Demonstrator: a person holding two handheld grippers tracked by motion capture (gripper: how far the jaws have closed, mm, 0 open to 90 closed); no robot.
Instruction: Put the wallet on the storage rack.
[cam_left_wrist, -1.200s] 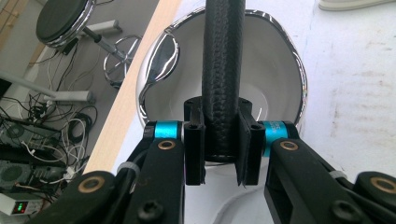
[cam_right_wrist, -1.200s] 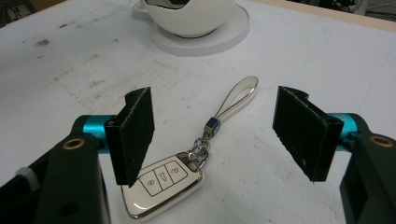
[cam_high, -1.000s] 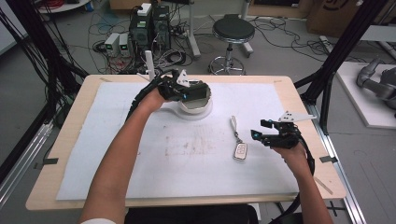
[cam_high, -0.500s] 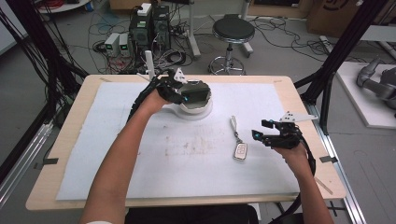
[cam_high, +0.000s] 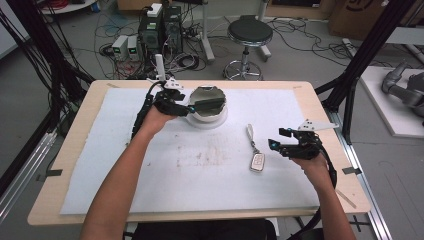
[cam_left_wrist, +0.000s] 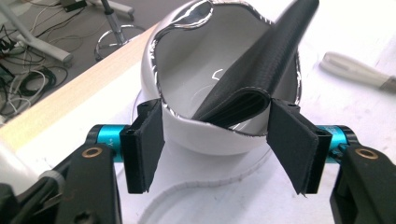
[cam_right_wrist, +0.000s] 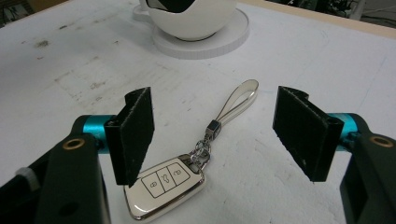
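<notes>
Step in hand: stowing loose items in the bowl (cam_high: 209, 106), which stands on a white saucer (cam_high: 220, 120) at the far middle of the counter (cam_high: 80, 165).

Left gripper (cam_left_wrist: 215, 140): its jaws stand apart, flanking the near rim of the bowl. A folded black wallet (cam_left_wrist: 254, 88) leans inside the bowl, its fold resting on the near rim, between the 2 jaws but touched by neither (judged released). The high view shows the same gripper (cam_high: 192, 109) just beside the bowl.

Right gripper (cam_right_wrist: 215, 135): its jaws stand wide apart, clamped on nothing. The key fob (cam_right_wrist: 166, 186) lies flat on the counter below and between them, nearer the left jaw, with its chain and strap (cam_right_wrist: 236, 105) trailing toward the bowl. In the high view the fob (cam_high: 257, 161) lies just left of this gripper (cam_high: 277, 145).

Judgement: the wallet is placed; the fob is next. That calls for lowering the right gripper, centring the jaws on the fob's body, and closing across its narrow sides (thin, smooth casing; a slip is possible).
</notes>
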